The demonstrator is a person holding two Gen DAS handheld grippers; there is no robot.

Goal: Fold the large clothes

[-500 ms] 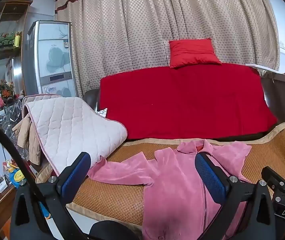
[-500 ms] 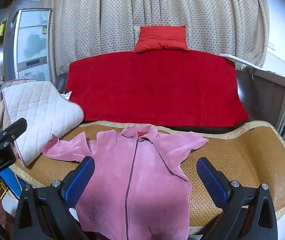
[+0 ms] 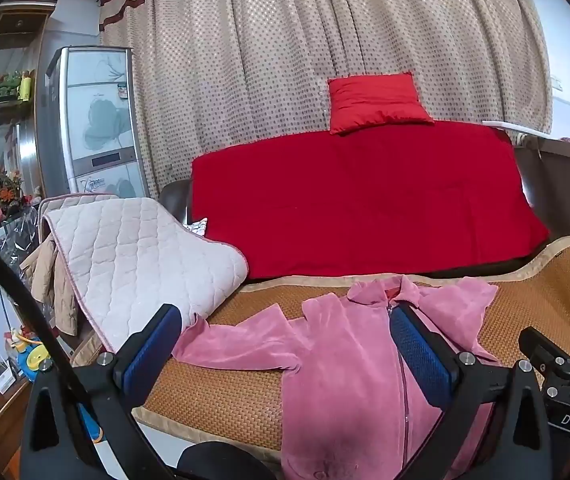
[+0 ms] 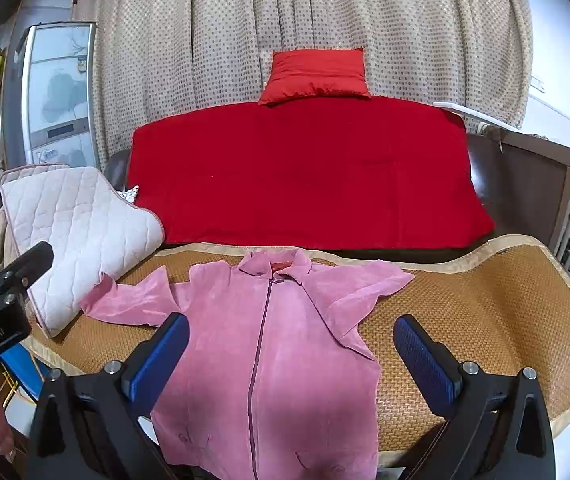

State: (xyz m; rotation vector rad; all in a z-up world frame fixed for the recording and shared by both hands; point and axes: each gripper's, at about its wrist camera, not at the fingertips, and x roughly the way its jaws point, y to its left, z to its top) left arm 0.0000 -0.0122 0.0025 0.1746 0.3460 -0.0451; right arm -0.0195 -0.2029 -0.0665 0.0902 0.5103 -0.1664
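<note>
The left gripper [image 3: 285, 344] is spread wide and holds nothing, and the right gripper [image 4: 291, 354] is likewise released and empty; both hang above the pink jacket [image 4: 277, 360] without touching it. The jacket lies front up and zipped on the woven mat [image 4: 485, 312], its collar toward the red blanket [image 4: 305, 176] behind it. One sleeve reaches out to the quilted pad [image 4: 81, 240] beside the jacket; the other is folded back on itself. The hem is cut off (lost below the frame), and the mat's near edge is partly hidden by the gripper bodies.
</note>
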